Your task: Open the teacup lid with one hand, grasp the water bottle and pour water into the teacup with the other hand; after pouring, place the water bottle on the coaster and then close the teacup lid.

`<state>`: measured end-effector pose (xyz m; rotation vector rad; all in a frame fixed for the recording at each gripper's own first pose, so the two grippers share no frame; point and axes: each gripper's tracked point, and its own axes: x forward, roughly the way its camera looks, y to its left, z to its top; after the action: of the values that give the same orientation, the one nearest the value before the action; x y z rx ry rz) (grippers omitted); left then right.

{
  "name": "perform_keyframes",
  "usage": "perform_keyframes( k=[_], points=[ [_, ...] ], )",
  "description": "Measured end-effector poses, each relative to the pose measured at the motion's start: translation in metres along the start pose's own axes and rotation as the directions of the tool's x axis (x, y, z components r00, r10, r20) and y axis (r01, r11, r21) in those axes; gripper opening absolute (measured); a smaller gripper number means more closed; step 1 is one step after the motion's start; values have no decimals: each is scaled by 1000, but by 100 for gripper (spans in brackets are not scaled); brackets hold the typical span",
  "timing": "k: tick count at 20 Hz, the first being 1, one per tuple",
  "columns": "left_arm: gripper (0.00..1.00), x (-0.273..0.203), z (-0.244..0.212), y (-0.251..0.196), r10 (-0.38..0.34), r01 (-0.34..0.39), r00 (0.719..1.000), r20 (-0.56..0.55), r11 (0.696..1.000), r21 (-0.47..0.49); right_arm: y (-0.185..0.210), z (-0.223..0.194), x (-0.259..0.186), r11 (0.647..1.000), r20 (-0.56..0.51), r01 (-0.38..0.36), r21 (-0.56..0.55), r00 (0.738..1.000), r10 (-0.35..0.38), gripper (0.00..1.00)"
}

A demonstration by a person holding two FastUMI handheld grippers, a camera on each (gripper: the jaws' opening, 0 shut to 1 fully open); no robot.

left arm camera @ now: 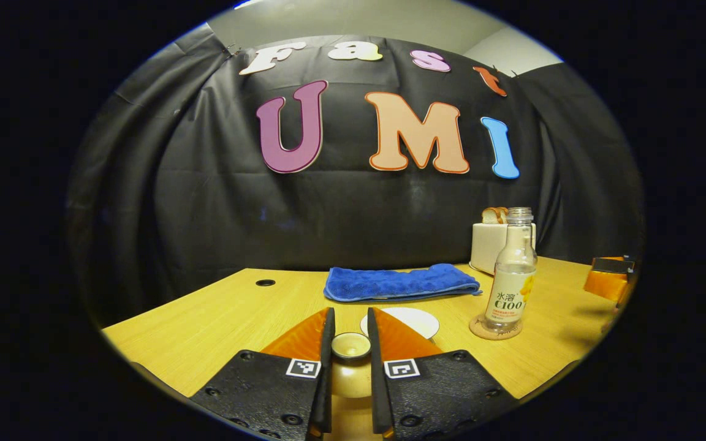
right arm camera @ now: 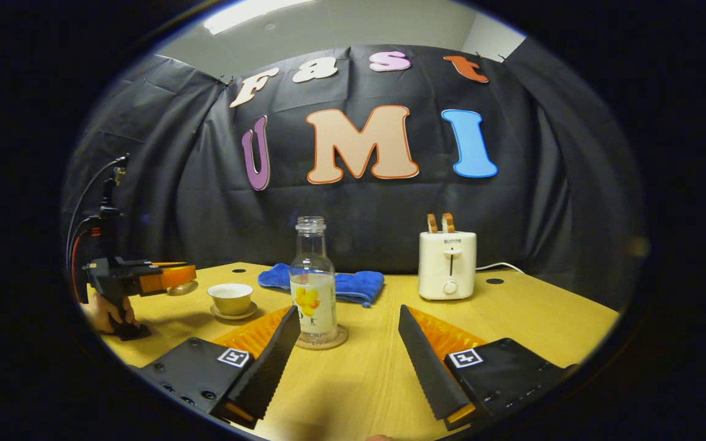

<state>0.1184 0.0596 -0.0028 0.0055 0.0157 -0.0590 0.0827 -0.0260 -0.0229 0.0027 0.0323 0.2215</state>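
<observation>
Left hand-held gripper (left arm camera: 350, 343): fingers narrow, pressed on either side of the teacup lid (left arm camera: 351, 346) by its knob; in the right gripper view it is at the far left with a hand (right arm camera: 108, 312) under it.
Teacup lid: held up off the cup; its lower part is cut off between the fingers in the left gripper view, and in the right gripper view it is only a small rounded shape at the fingertips.
Teacup (right arm camera: 230, 298): open, on its saucer (right arm camera: 233, 313) on the desk (right arm camera: 543, 318); whether it holds water cannot be made out.
Right hand-held gripper (right arm camera: 348, 334): fingers spread wide, holding nothing, its left finger just in front of the bottle.
Water bottle (right arm camera: 313, 282): upright on the coaster (right arm camera: 323, 342), uncapped, liquid low in it.
Blue cloth (right arm camera: 353, 285): behind the bottle, partly hidden.
Toaster (right arm camera: 448, 264): at the back right, bread in its slots.
</observation>
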Motion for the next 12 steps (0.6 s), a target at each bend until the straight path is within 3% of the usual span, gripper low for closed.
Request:
perform_keyframes(
  k=[1,4,12],
  points=[
    [23,5,1,-4,-11,11,1000,3,1000,-1,-6,1,-7,1000,1,6,0,1000,-6,96],
    [23,23,1,-13,-26,26,1000,2,1000,0,-20,2,-18,1000,1,28,0,1000,-28,100],
    [23,62,-4,-42,-78,80,996,-35,995,55,-17,4,-19,1000,-4,17,0,1000,-17,97]
  ],
)
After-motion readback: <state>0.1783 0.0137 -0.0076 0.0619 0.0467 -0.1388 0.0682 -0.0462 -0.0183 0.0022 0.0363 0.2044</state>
